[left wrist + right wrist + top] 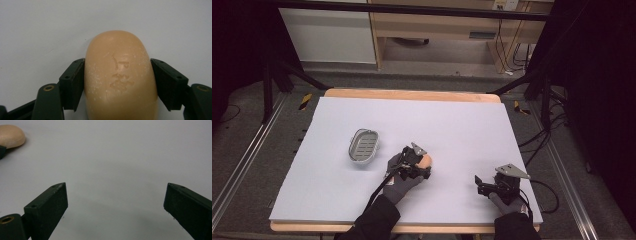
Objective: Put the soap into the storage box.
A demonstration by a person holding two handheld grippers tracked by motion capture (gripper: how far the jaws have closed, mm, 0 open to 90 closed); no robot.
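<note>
A tan oval soap bar (120, 82) with a stamped mark lies on the white table cover. The two black pads of my left gripper (117, 67) press against its two long sides, so the gripper is shut on it. From above, the soap (427, 160) peeks out past the left gripper (421, 164) near the table's middle. A grey slotted soap dish (363, 145) sits empty to the left of it, apart from the gripper. My right gripper (115, 197) rests low over bare cover with its jaws wide open and holds nothing; the soap (11, 136) shows at its far left.
The white cover (452, 125) spans a wooden table with its edge (412, 94) at the back. The right gripper (479, 184) sits near the front right corner, cable trailing off right. Dark frame legs and floor cables surround the table.
</note>
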